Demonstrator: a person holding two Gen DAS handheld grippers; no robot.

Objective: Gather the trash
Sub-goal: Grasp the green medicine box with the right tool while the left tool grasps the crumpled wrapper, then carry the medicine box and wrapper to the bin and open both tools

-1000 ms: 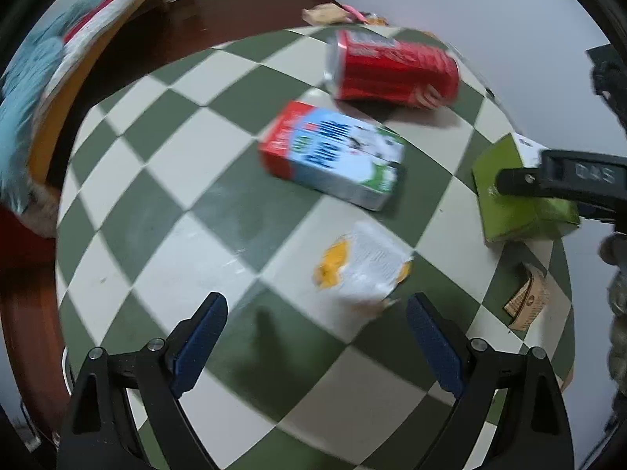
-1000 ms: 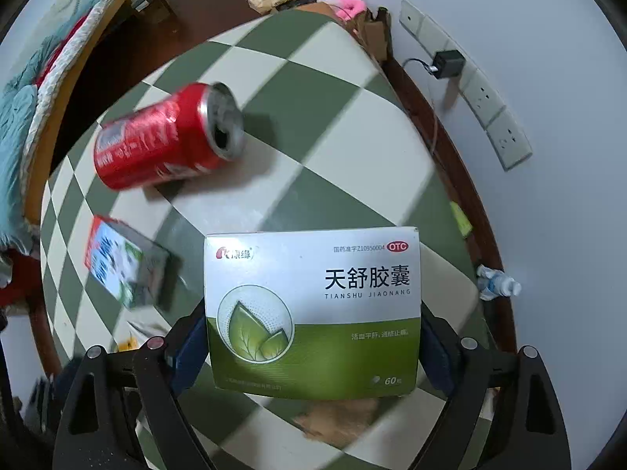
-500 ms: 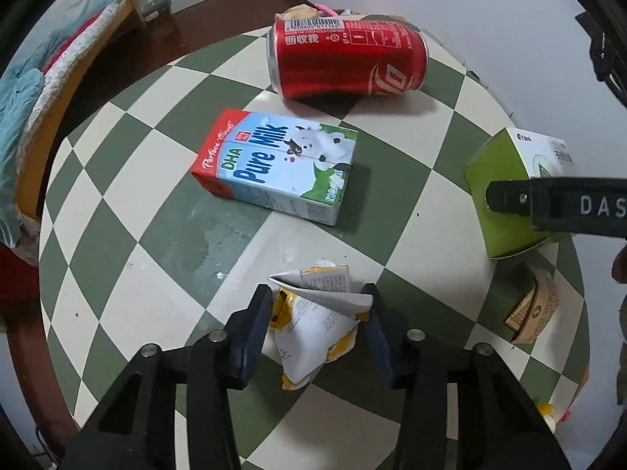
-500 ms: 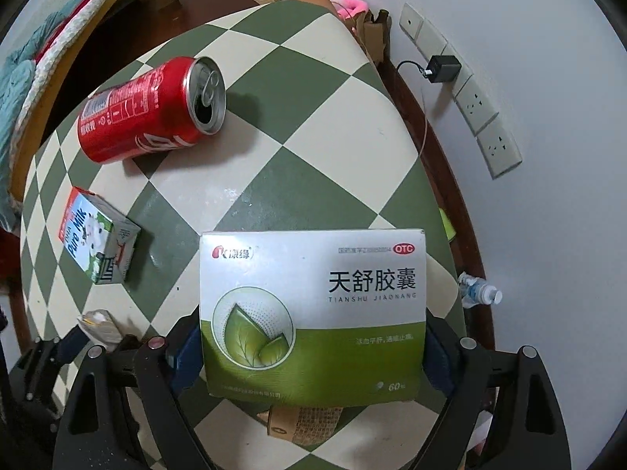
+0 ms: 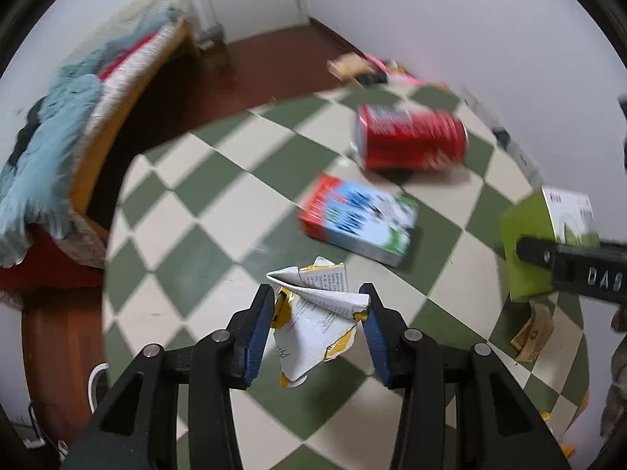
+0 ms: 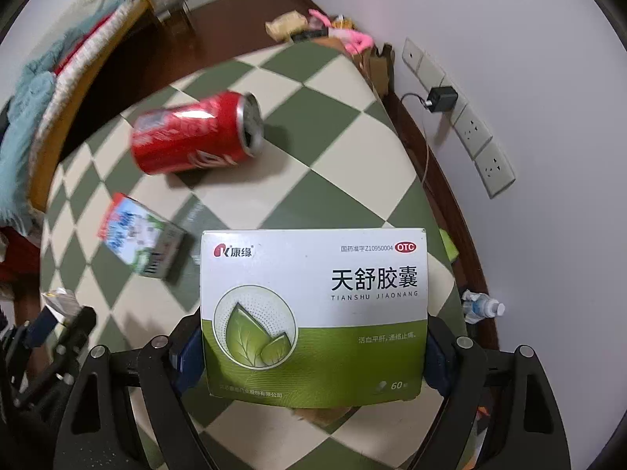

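Two pieces are in hand: our left gripper (image 5: pixel 317 313) has its jaws clamped on the crumpled wrapper (image 5: pixel 313 313) above the desk's (image 5: pixel 188 258) near edge, our right gripper (image 6: pixel 313 348) on the medicine box (image 6: pixel 313 313). We should lift both gently, avoiding the can (image 5: pixel 411 143) and milk carton (image 5: pixel 358 223).

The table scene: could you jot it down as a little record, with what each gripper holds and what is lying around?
surface: green-and-cream checkered table
left gripper: shut on a crumpled wrapper
right gripper: shut on a medicine box
loose on table: red can on its side, milk carton lying flat
near table edge: brown paper scrap
background: bed, wall sockets
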